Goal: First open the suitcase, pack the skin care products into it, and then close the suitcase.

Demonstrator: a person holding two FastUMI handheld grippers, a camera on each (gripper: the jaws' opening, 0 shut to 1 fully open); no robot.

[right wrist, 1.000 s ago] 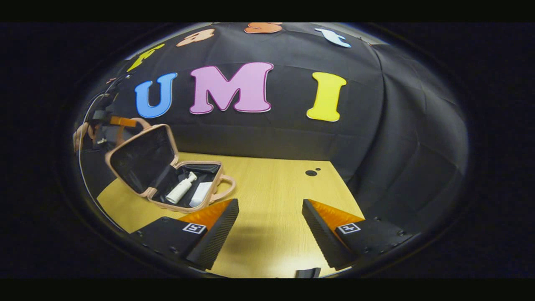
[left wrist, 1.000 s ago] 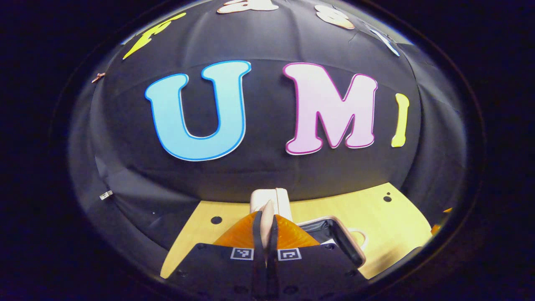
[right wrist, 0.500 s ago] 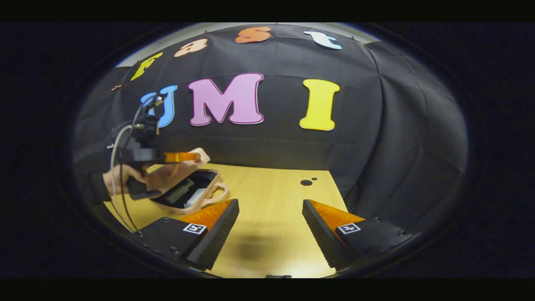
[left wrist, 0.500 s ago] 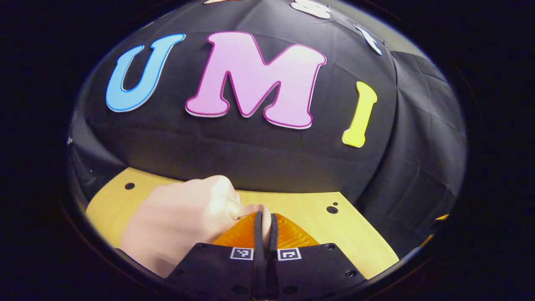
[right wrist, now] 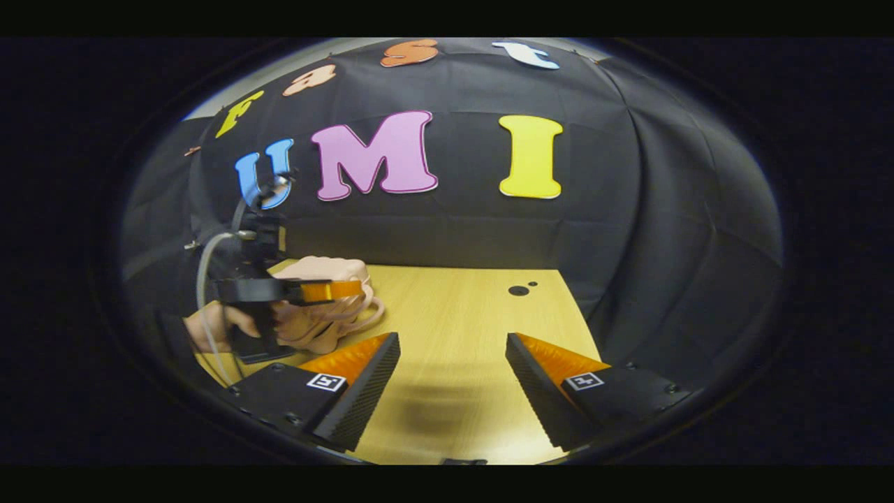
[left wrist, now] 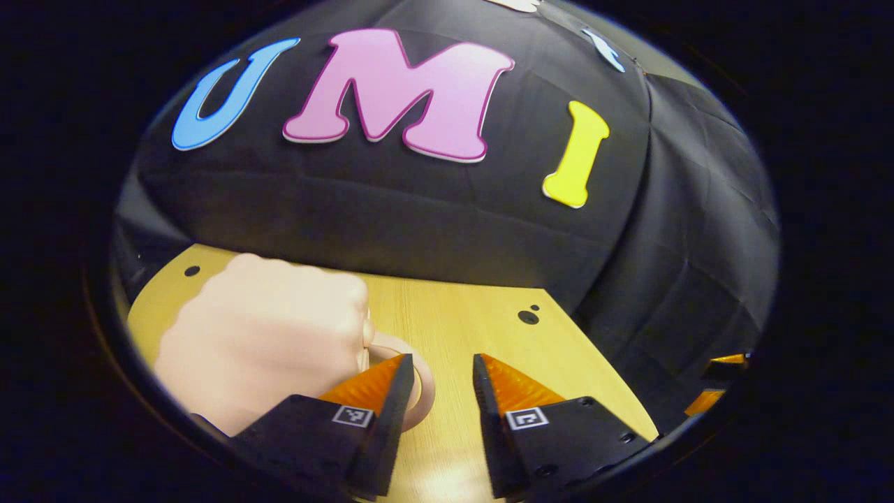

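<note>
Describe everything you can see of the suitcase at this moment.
The suitcase is a small pale pink case with rounded corners and a smooth, hard-looking shell. It lies flat on the wooden table with its lid down. A loop handle sticks out from its side, next to the left gripper, whose open fingers hold nothing. Whether a latch is fastened cannot be told.

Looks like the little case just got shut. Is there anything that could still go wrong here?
The small pale pink suitcase lies shut on the light wooden table, but no latch is visible, so the lid might spring open. The open left gripper sits beside its looped handle and could snag it when pulling away.
</note>
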